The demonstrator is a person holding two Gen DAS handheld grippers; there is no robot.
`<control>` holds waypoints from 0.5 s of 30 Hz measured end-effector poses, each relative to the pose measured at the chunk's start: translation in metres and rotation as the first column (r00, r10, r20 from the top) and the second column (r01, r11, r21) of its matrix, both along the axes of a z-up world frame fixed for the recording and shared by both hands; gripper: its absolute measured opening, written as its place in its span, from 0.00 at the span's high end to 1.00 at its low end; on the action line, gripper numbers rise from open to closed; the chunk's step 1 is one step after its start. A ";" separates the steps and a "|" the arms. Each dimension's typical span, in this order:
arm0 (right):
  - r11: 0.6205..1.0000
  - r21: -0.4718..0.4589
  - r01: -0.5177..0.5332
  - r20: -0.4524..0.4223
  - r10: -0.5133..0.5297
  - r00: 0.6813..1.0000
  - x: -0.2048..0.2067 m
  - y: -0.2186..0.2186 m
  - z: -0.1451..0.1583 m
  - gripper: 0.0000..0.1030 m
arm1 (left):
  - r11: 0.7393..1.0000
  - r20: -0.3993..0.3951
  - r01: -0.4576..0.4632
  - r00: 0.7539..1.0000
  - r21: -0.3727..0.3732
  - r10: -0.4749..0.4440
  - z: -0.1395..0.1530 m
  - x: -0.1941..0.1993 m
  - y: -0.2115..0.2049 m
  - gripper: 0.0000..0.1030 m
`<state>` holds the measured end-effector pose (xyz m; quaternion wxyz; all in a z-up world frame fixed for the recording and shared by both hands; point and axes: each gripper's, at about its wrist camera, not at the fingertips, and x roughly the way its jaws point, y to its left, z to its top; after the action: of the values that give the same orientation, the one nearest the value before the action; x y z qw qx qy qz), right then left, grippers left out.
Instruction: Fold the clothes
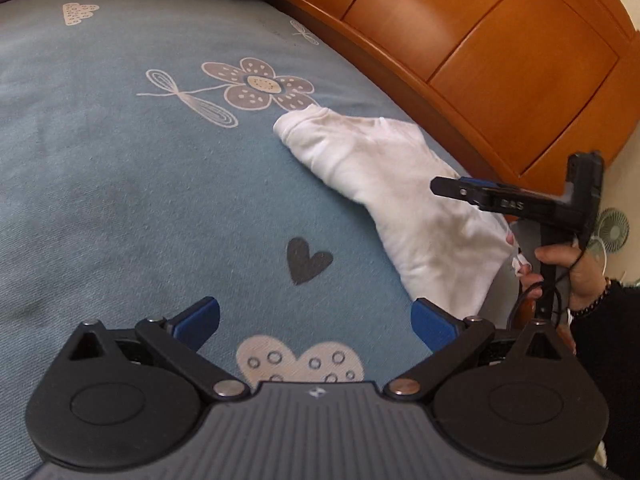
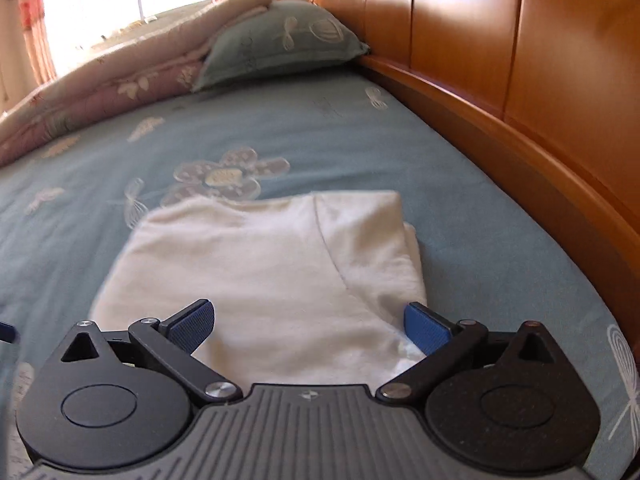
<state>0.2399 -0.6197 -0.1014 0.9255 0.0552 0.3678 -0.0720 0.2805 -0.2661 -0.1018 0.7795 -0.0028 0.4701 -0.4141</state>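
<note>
left gripper (image 1: 315, 322): jaws spread wide, empty, over bare bedsheet (image 1: 140, 200) | right gripper (image 2: 309, 326): jaws spread wide, empty, low above near edge of white garment (image 2: 272, 264) | white garment: folded flat on bedsheet, near headboard-side edge of bed, beside wooden headboard (image 2: 520, 80) | pillow (image 2: 276, 44): far end, against headboard

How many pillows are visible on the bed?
1. The green pillow lies at the far end of the bed, beside the wooden headboard and against the folded pink quilt. The quilt may hide another pillow.
</note>
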 end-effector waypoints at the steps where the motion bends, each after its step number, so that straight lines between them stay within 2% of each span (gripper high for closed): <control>1: 0.999 -0.031 0.008 0.002 -0.008 1.000 -0.001 0.004 -0.002 0.00 | 0.999 0.025 0.017 1.000 0.035 -0.018 -0.001 -0.006 0.003 0.02; 3: 0.999 -0.039 -0.016 0.046 0.017 0.999 -0.005 0.024 0.013 0.00 | 0.996 0.079 0.038 0.996 0.082 -0.045 -0.005 -0.015 0.006 0.02; 5: 0.997 -0.043 -0.067 0.096 0.071 0.993 -0.011 0.046 0.025 0.00 | 0.996 0.087 0.035 0.995 0.088 -0.043 -0.008 -0.021 0.010 0.02; 7: 0.988 -0.096 -0.121 0.076 0.129 0.989 -0.010 0.071 0.022 0.00 | 0.996 0.090 0.031 0.995 0.089 -0.039 -0.011 -0.027 0.015 0.02; 9: 0.980 -0.147 -0.130 -0.014 0.130 0.991 -0.001 0.086 -0.006 0.00 | 0.996 0.093 0.020 0.995 0.089 -0.029 -0.013 -0.032 0.020 0.02; 11: 0.988 -0.121 -0.092 0.044 0.097 0.994 -0.004 0.087 -0.018 0.00 | 0.994 0.109 0.010 0.994 0.105 -0.021 -0.010 -0.037 0.024 0.02; 13: 0.986 -0.137 -0.100 -0.004 0.100 0.995 0.002 0.090 -0.007 0.00 | 0.992 0.143 0.018 0.989 0.125 -0.036 -0.006 -0.041 0.027 0.02; 15: 0.987 -0.120 -0.103 0.028 0.107 0.994 0.007 0.089 0.011 0.00 | 0.990 0.174 0.031 0.983 0.136 -0.055 -0.003 -0.046 0.031 0.01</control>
<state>0.2473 -0.5303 -0.0909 0.9357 -0.0178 0.3495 -0.0440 0.2341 -0.2352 -0.1051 0.8075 0.0962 0.4254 -0.3972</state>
